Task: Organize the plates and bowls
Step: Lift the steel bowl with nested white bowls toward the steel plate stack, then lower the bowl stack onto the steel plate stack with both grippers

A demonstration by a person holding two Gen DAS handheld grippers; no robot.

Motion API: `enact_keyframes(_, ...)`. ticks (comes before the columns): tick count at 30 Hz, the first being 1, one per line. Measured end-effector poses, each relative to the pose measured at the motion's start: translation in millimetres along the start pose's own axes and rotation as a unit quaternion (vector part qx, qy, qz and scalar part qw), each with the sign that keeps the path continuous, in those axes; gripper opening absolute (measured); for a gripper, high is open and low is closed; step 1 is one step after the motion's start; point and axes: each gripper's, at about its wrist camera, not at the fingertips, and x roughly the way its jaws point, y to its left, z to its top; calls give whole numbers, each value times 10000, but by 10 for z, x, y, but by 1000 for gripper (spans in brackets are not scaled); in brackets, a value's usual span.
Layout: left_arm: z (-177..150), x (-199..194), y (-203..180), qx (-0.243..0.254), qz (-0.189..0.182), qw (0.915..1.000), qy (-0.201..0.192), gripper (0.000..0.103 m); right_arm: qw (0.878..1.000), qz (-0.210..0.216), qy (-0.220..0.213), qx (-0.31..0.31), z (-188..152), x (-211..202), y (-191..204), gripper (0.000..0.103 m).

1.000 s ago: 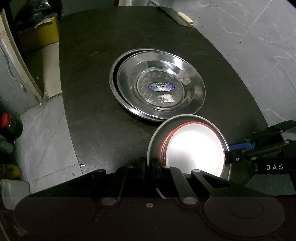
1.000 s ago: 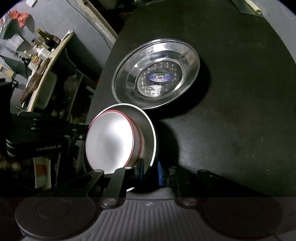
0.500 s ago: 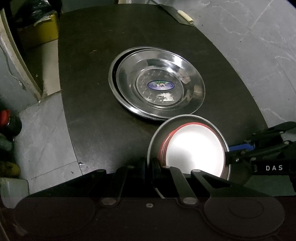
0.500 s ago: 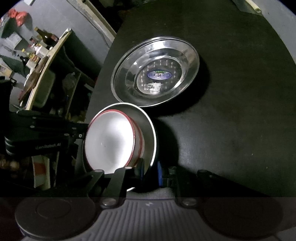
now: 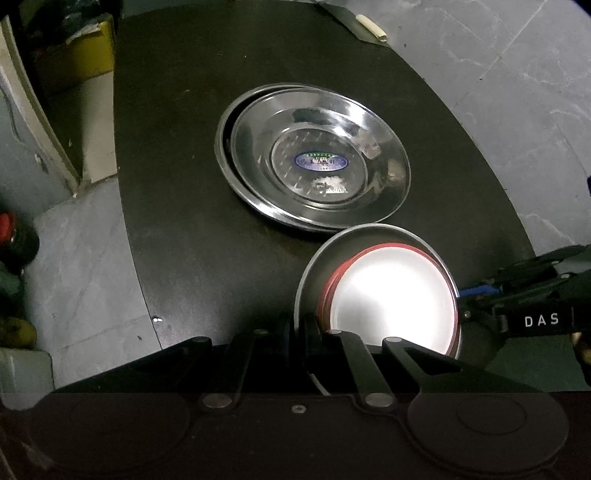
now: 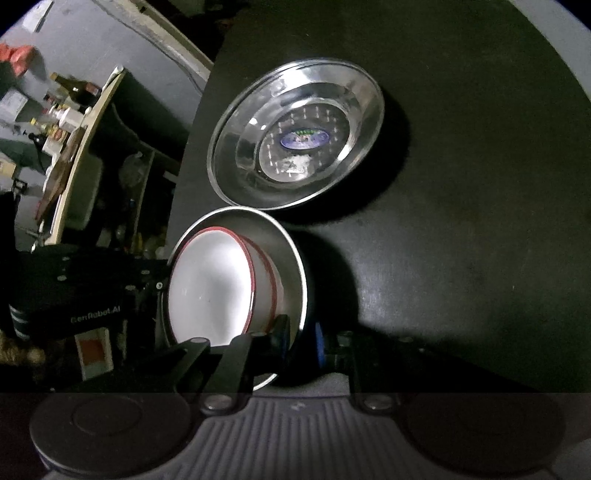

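A steel bowl with white, red-rimmed bowls nested inside hangs just above the near end of the black table. My left gripper is shut on its left rim. Across the bowl, my right gripper holds the opposite rim. In the right wrist view that gripper is shut on the steel bowl's edge, beside the white bowls, and the left gripper shows at the far side. Two stacked steel plates with a blue sticker lie just beyond.
A knife with a cream handle lies at the table's far edge. A yellow box and bottles stand on the grey tiled floor to the left. A cluttered shelf with bottles is left of the table.
The right gripper has rolled slightly, so the plates and bowl sit a little differently in its view. Both grippers keep their hold on the steel bowl.
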Motion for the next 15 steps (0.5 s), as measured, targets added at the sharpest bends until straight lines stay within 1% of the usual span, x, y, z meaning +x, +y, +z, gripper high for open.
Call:
enact_keyframes(2,-9,4,20,-76,-42,10000,-1,6,9999,48,36,129,3,8,-27,17)
enact_keyframes(3,-13,1,21,-92,-47,9999,-3,6,9999,49,27,146,2,13,-29,15)
enact_keyframes(6,-5,4,-8,-27,5,10000,34,5,9994,84,41,341,13,24,-50,13)
enact_keyframes(10,26,-2,77,-378,-154,9991,129,4,9959,278,171,843,39,50,-160,13)
enact_keyframes(15,52,-44,47,-309,-169,9993,90,4,9925,468,219,1104,40,83,-220,13)
